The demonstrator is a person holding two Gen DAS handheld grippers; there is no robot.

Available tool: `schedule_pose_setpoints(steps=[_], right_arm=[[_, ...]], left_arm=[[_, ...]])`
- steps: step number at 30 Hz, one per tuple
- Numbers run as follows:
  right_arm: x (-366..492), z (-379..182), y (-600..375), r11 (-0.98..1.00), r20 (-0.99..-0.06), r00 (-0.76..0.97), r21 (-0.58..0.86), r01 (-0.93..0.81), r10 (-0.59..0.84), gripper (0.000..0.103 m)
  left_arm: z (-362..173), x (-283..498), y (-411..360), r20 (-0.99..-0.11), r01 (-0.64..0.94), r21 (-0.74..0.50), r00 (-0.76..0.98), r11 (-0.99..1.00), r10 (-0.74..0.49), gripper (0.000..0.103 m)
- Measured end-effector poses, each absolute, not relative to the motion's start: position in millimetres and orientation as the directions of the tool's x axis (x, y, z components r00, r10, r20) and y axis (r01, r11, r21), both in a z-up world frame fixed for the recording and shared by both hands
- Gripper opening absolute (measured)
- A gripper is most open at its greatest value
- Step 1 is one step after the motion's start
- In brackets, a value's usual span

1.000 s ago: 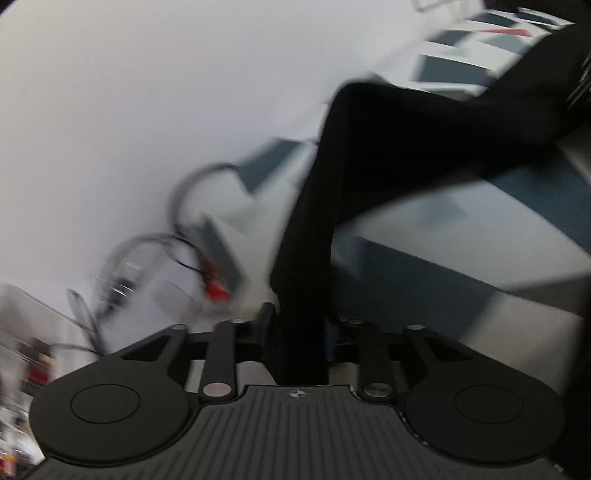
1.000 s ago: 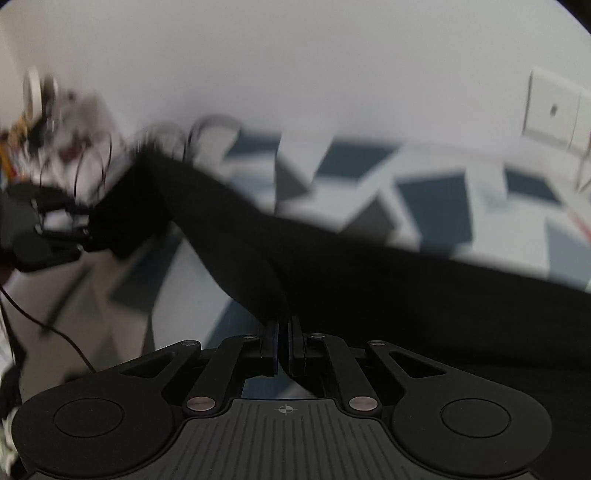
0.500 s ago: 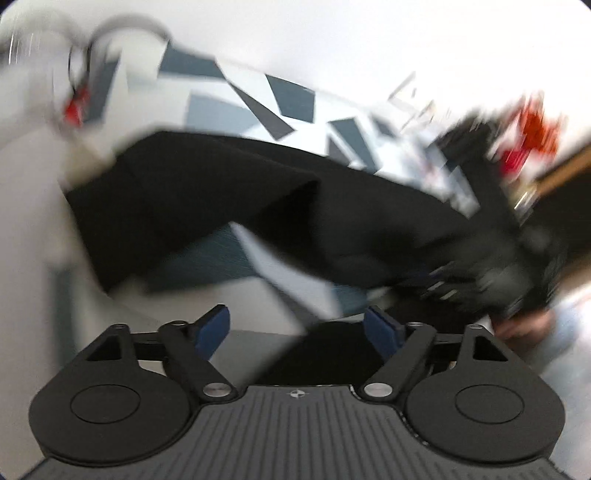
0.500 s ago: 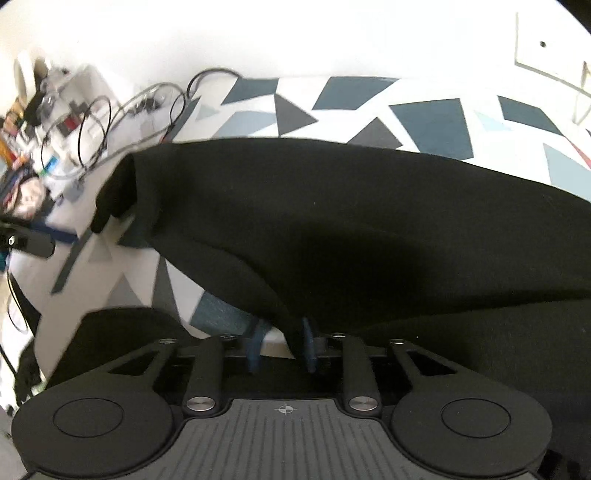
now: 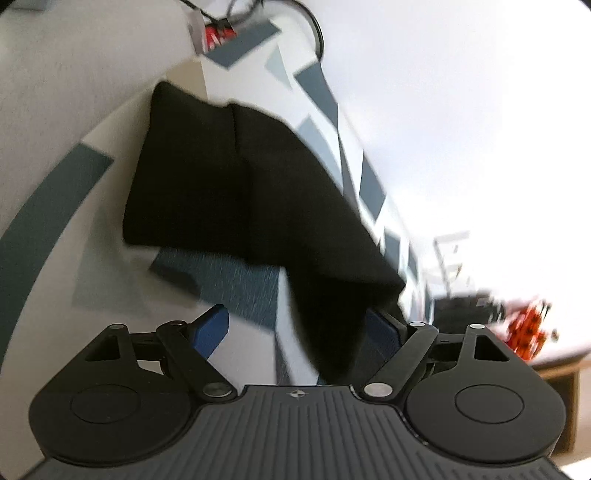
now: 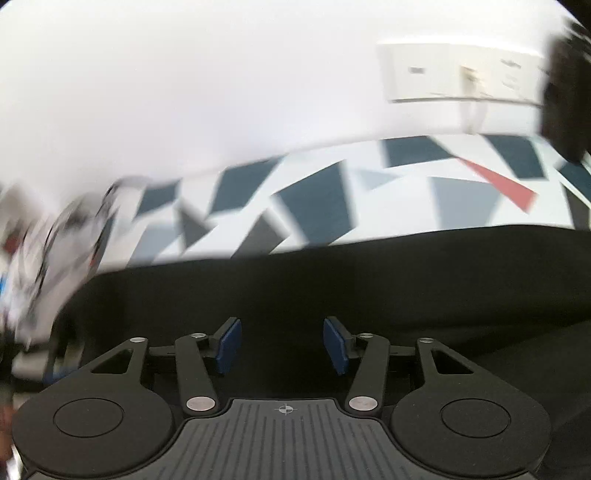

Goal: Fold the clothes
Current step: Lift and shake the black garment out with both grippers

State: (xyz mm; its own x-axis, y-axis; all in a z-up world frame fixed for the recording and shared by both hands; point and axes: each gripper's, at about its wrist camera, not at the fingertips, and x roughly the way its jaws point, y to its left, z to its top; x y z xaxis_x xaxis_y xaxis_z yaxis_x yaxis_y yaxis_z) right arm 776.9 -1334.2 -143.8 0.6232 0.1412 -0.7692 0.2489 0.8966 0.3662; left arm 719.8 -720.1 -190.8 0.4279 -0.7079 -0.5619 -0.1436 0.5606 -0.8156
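Observation:
A black garment point(image 5: 236, 192) lies spread on the patterned tablecloth point(image 5: 44, 221), and one fold runs down toward my left gripper point(image 5: 295, 328). That gripper stands wide open; the fold passes between its fingers close to the right blue pad point(image 5: 384, 332), unpinched. In the right wrist view the same black garment point(image 6: 332, 280) fills the lower half. My right gripper point(image 6: 282, 345) hovers over it with its jaws opening. Black cloth shows in the gap, but the blue pads point(image 6: 229, 345) do not press on it.
The tablecloth point(image 6: 314, 206) has blue, grey and red triangles and meets a white wall. Cables and a red item point(image 5: 218, 33) sit at the far end. A blurred orange-red object point(image 5: 528, 332) is on the right. A white socket panel point(image 6: 454, 74) is on the wall.
Both grippers were shut on the black garment and have let it go and opened. The left view has rolled strongly. The garment, held up before, now lies on the cloth.

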Motion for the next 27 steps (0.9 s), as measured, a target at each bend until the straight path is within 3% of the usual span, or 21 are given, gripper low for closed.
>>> schedule_pose_setpoints(steps=[3, 6, 9, 11, 15, 16, 20, 21, 22, 23, 25, 26, 27], right_arm=[[794.1, -164.3, -1361.9, 0.817, -0.802, 0.593, 0.389, 0.425, 0.073, 0.061], [814.3, -181.8, -1385.7, 0.768, -0.852, 0.52, 0.298, 0.568, -0.054, 0.07], [836.6, -188.0, -1405.5, 0.739, -0.871, 0.475, 0.235, 0.631, -0.128, 0.076], [851.5, -191.8, -1418.6, 0.717, -0.879, 0.443, 0.195, 0.669, -0.174, 0.087], [880.2, -204.9, -1431.3, 0.704, -0.929, 0.318, 0.097, 0.703, -0.189, 0.095], [886.2, -207.5, -1431.9, 0.709, -0.939, 0.293, 0.081, 0.701, -0.182, 0.102], [908.0, -218.4, -1430.8, 0.712, -0.957, 0.221, 0.022, 0.701, -0.188, 0.102], [909.7, -218.4, -1428.1, 0.719, -0.955, 0.221, 0.01, 0.695, -0.2, 0.1], [911.0, -218.1, -1425.0, 0.727, -0.951, 0.224, -0.001, 0.687, -0.213, 0.088], [906.8, -214.4, -1420.8, 0.725, -0.937, 0.251, -0.003, 0.689, -0.242, 0.077], [894.7, -209.8, -1417.2, 0.71, -0.91, 0.291, -0.007, 0.704, -0.297, 0.032], [887.9, -209.2, -1417.0, 0.704, -0.897, 0.31, 0.0, 0.71, -0.314, 0.026], [879.5, -209.7, -1420.3, 0.696, -0.886, 0.342, 0.031, 0.718, -0.313, 0.017]], left_arm=[[-189.5, 730.0, -718.0, -0.522, -0.177, -0.846, 0.468, 0.504, -0.712, 0.083], [-189.3, 738.7, -718.6, -0.506, -0.2, -0.857, 0.504, 0.476, -0.7, 0.088], [-195.6, 751.5, -728.4, -0.574, -0.208, -0.807, 0.494, 0.552, -0.653, 0.088], [-197.2, 759.6, -738.3, -0.61, -0.204, -0.776, 0.483, 0.597, -0.628, 0.088], [-189.9, 766.3, -759.1, -0.66, -0.183, -0.716, 0.493, 0.674, -0.567, 0.087], [-186.1, 766.0, -764.8, -0.672, -0.175, -0.696, 0.5, 0.696, -0.546, 0.086], [-187.9, 760.0, -777.0, -0.711, -0.127, -0.621, 0.506, 0.773, -0.488, 0.07], [-189.0, 757.4, -778.2, -0.717, -0.112, -0.605, 0.509, 0.788, -0.477, 0.056], [-191.4, 755.6, -778.9, -0.719, -0.103, -0.597, 0.508, 0.796, -0.473, 0.043], [-194.2, 754.1, -779.3, -0.721, -0.096, -0.592, 0.506, 0.8, -0.472, 0.041], [-196.5, 750.5, -778.9, -0.709, -0.088, -0.6, 0.518, 0.795, -0.477, 0.027], [-196.3, 748.9, -778.9, -0.705, -0.08, -0.597, 0.526, 0.798, -0.475, 0.018], [-195.3, 747.2, -778.5, -0.703, -0.071, -0.59, 0.535, 0.804, -0.469, 0.015]])
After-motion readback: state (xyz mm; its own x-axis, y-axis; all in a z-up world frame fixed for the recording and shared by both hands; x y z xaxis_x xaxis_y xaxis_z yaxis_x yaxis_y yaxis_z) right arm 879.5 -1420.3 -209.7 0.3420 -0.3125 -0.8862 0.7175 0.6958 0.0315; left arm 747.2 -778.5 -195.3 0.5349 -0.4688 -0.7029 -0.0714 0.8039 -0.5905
